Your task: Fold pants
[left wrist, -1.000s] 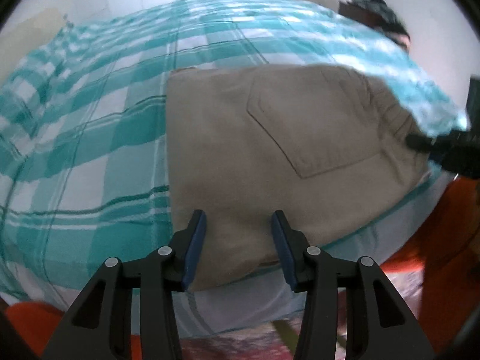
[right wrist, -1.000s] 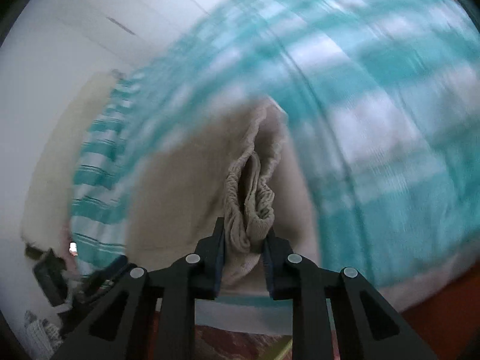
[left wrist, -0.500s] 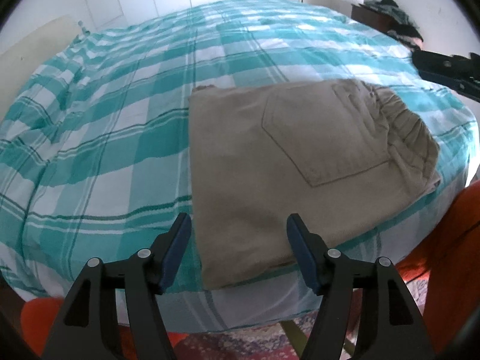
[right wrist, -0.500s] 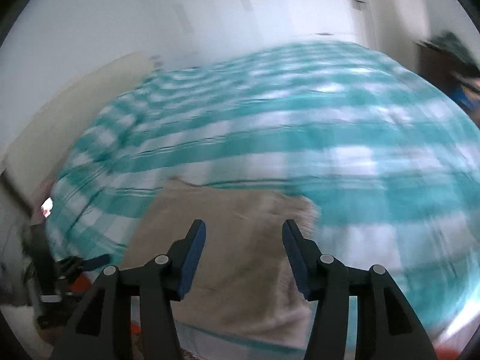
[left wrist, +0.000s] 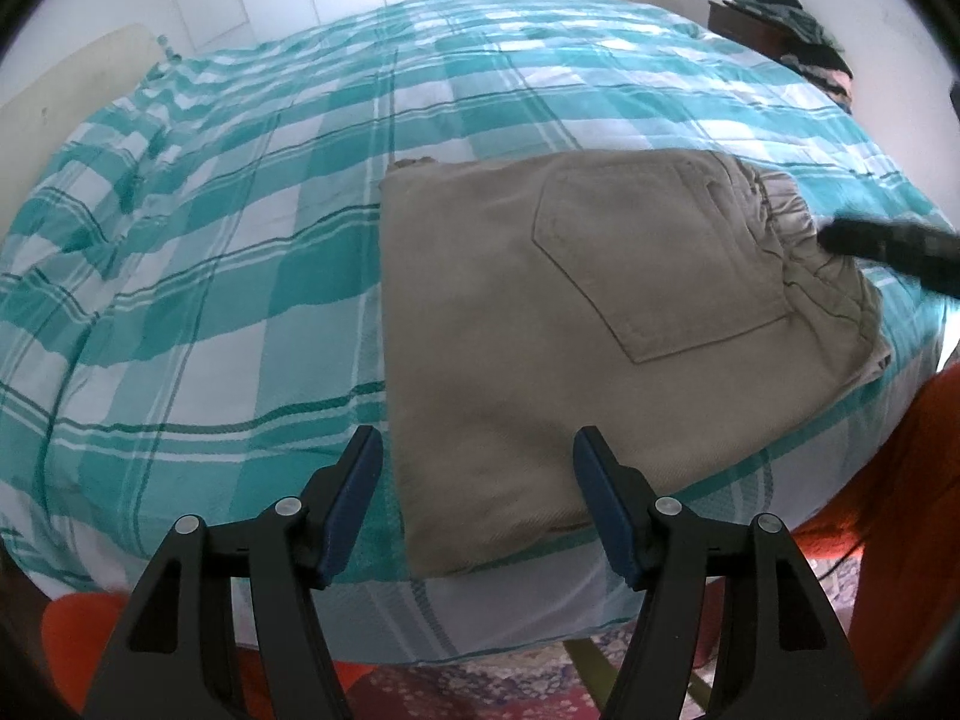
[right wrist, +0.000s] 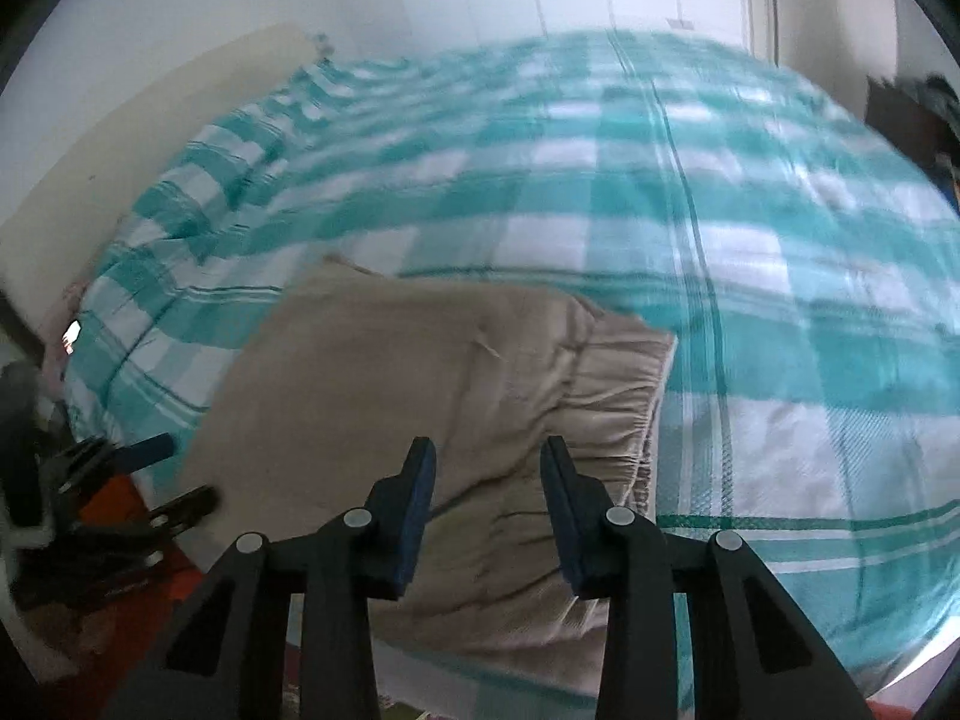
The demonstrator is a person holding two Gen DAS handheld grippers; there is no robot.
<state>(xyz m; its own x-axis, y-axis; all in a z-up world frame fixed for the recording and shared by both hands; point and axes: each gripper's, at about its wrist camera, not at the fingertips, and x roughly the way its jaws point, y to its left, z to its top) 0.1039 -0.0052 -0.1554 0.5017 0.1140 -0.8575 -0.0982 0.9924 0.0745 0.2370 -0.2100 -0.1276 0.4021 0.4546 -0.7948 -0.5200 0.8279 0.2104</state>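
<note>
Right, left wrist view first: my left gripper (left wrist: 474, 468) hangs above the near edge of the bed, its blue-padded fingers (left wrist: 354, 498) spread wide apart with nothing between them. Just beyond lie the pants (left wrist: 576, 324), tan, folded into a compact rectangle and flat on the teal and white checked bedspread (left wrist: 228, 252), close to the near edge of the mattress. I can see the back pocket (left wrist: 654, 264) facing up, and the gathered waistband (left wrist: 804, 252) at the right end of the bundle. The right gripper (left wrist: 888, 246) shows there as a dark blurred shape over that waistband; from here I can't tell whether it touches the cloth. Far back on the right, a dark dresser (left wrist: 744, 18) with clothes heaped on it. Orange fabric (left wrist: 900, 480) fills the lower right.

Now the right wrist view, which is blurry. My right gripper (right wrist: 486, 480) has its fingers parted too, gripping nothing, poised over the waistband (right wrist: 612, 414) end of the pants (right wrist: 384, 384). The bundle sits on the bedspread (right wrist: 780, 276) near the bed's edge. Off to the lower left I can see the left gripper (right wrist: 162, 480), just off the far end of the pants.
</note>
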